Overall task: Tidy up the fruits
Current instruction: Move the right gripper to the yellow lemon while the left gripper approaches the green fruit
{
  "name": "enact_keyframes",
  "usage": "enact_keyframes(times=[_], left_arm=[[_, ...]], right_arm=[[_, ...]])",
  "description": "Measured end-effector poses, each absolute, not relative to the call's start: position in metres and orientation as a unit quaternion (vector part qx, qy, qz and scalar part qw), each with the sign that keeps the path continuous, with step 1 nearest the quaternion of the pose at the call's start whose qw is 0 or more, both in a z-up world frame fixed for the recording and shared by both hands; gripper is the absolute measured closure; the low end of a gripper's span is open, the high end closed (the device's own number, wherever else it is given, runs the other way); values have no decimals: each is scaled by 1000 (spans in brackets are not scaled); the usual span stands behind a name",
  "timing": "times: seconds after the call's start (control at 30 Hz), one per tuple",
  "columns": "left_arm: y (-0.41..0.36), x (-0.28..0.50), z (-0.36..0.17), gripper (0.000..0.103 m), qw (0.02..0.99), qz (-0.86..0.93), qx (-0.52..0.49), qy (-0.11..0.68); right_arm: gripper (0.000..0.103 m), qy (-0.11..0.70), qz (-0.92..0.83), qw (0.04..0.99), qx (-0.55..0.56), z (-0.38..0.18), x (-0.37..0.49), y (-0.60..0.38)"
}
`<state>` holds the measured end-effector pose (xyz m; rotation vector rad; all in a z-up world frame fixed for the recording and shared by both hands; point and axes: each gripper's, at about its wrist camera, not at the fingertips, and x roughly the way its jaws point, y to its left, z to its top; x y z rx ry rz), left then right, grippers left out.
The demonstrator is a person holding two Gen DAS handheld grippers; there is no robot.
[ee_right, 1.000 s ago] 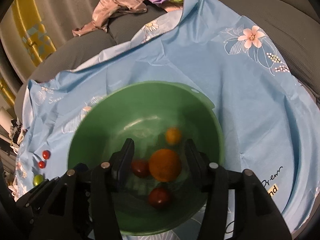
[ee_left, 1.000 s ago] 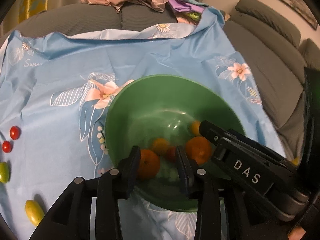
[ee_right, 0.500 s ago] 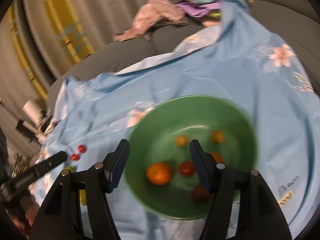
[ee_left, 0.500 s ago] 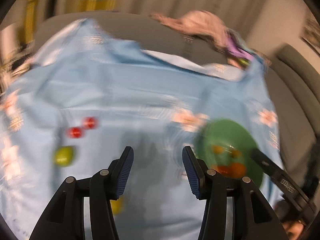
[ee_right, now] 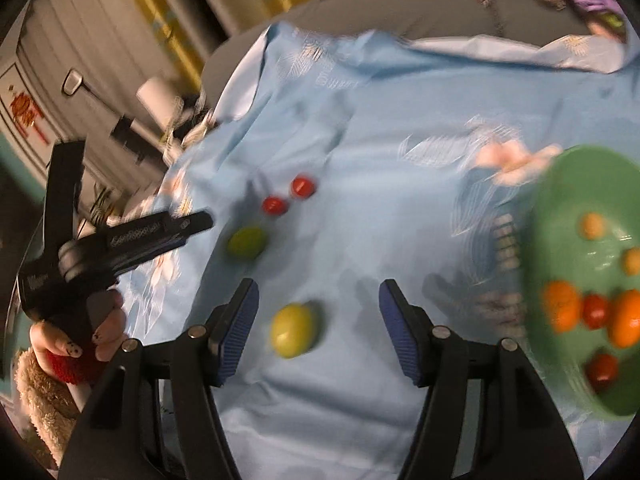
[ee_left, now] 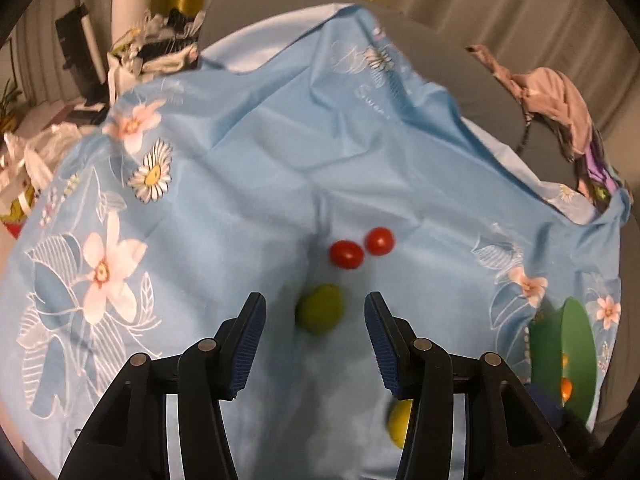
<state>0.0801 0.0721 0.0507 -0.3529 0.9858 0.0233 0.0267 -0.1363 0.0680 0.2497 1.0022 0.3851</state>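
Left tool open, empty; green fruit on blue cloth at 12 o'clock between tips. Right tool open, empty; yellow-green fruit between tips, untouched.

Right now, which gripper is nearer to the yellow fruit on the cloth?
Right. The right gripper is open with the yellow fruit between its fingers, untouched. The left gripper frames the green fruit instead, farther along the cloth.
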Motion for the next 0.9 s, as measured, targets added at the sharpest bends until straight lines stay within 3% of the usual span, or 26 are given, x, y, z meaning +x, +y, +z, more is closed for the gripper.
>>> enact_keyframes(times=[0.3, 0.43, 0.9], left_arm=[[63, 81, 46, 53, 870, -22, -167, 463], [58, 83, 45, 55, 868, -37, -165, 467], [58, 97, 25, 55, 855, -20, -171, 489]], right_arm=[[53, 529, 175, 828, 66, 31, 35, -94], [68, 537, 173, 824, 53, 23, 38, -87], [69, 532, 155, 828, 86, 24, 45, -110]])
